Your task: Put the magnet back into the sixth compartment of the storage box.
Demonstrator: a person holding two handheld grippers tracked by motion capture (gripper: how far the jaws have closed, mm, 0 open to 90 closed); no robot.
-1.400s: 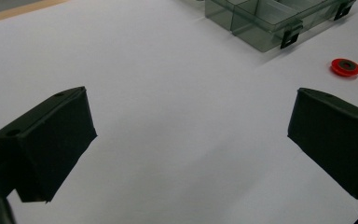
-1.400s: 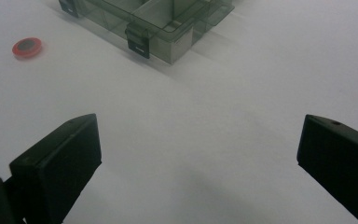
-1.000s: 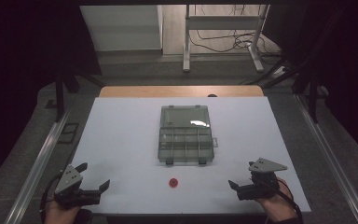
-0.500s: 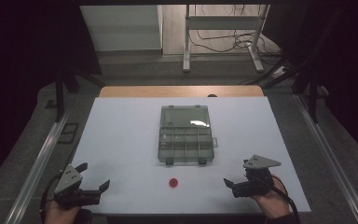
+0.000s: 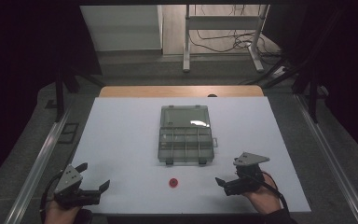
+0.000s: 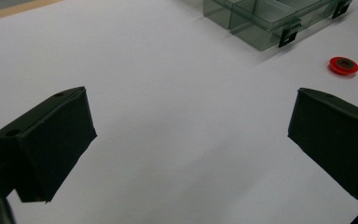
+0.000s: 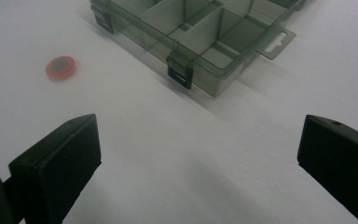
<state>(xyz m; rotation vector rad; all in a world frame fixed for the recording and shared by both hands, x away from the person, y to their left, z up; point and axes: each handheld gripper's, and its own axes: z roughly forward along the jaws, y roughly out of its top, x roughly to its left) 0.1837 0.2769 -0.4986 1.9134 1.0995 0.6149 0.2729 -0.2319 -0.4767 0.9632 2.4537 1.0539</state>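
Looks like a lab or test room, not a home. White work table [image 5: 121, 140] with metal rails [image 5: 37, 163] along both sides, grey floor [image 5: 135, 70], dark surroundings. Behind the table a metal stand [image 5: 223, 28] w/ loose cables [image 5: 219, 44] on the floor.

The right gripper [image 5: 224, 182] has moved inward toward the red disc [image 5: 173, 182].
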